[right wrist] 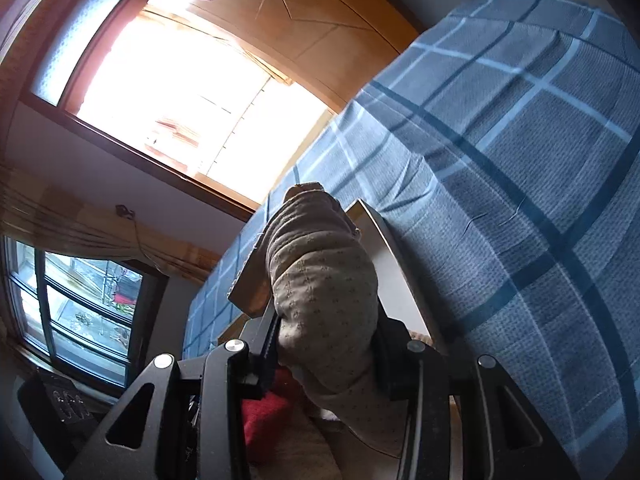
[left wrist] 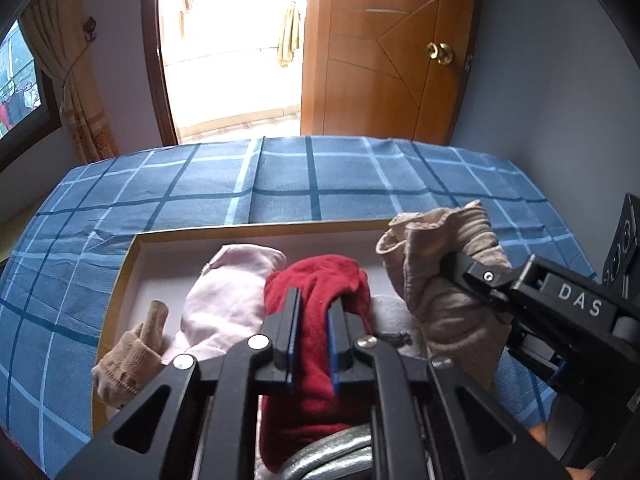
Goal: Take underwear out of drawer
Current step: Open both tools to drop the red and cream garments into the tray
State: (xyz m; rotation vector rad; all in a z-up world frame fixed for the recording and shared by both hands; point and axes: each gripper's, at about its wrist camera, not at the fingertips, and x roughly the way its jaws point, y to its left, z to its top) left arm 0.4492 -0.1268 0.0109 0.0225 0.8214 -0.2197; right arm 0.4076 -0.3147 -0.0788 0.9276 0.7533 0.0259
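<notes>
Through my left wrist camera I see the open drawer (left wrist: 128,264) lying on a bed with a blue checked sheet (left wrist: 280,176), and this is the only view that shows its whole contents: a pale pink garment (left wrist: 228,296) at the middle, a tan sock (left wrist: 128,356) at 8 o'clock on the drawer's edge, and a red garment (left wrist: 320,280) at 6 o'clock. My left tongs (left wrist: 314,312) are pressed together, pinching that red garment between the blue pads. At 3 o'clock my right tongs (left wrist: 452,268) come in from the side, gripping a beige piece of underwear (left wrist: 432,264) that hangs bunched above the drawer's right end. Beyond the bed, at 12 o'clock, stands a bright open doorway (left wrist: 232,48), with a wooden door (left wrist: 384,60) at 1 o'clock and a curtained window (left wrist: 20,80) at 9 o'clock. My right wrist camera is rolled over, so the bed climbs toward 2 o'clock and the window (right wrist: 80,312) sits at 8 o'clock. Here the beige underwear (right wrist: 324,292) fills the middle, clamped between the fingers of my right tongs (right wrist: 324,356), partly spread around the bundle. Its dotted pattern shows only here. The drawer's pale wall (right wrist: 392,248) runs just behind it, and a scrap of the red garment (right wrist: 264,416) shows at 6 o'clock.
</notes>
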